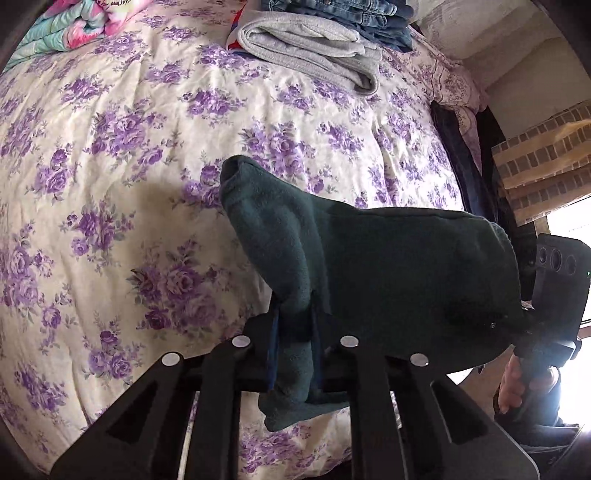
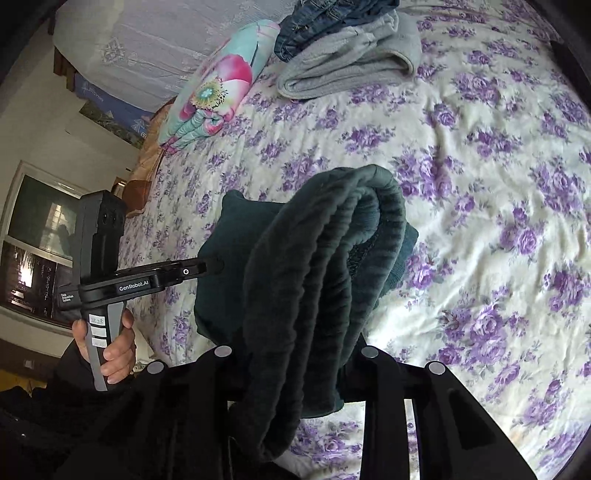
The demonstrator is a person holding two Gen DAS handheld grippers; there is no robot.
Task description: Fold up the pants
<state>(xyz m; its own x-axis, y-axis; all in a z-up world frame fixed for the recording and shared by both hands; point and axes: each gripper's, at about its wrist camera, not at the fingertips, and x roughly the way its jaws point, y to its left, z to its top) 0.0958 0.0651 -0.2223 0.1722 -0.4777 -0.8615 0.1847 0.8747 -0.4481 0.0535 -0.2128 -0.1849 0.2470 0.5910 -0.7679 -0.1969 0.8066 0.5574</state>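
Dark green fleece pants (image 1: pixel 369 266) are folded into a bundle and held in the air above the floral bedspread (image 1: pixel 129 147). My left gripper (image 1: pixel 293 332) is shut on one end of the bundle. My right gripper (image 2: pixel 295 354) is shut on the ribbed waistband end (image 2: pixel 332 258), with layered folds draped over its fingers. In the left wrist view the right gripper (image 1: pixel 517 321) shows at the right edge behind the pants. In the right wrist view the left gripper (image 2: pixel 212 267) shows at the left, its tips buried in the cloth.
A folded grey garment (image 1: pixel 314 48) and folded jeans (image 1: pixel 351 11) are stacked at the far side of the bed. A colourful folded quilt (image 2: pixel 218 85) lies at the head. A dark garment (image 1: pixel 461 158) hangs at the bed's right edge.
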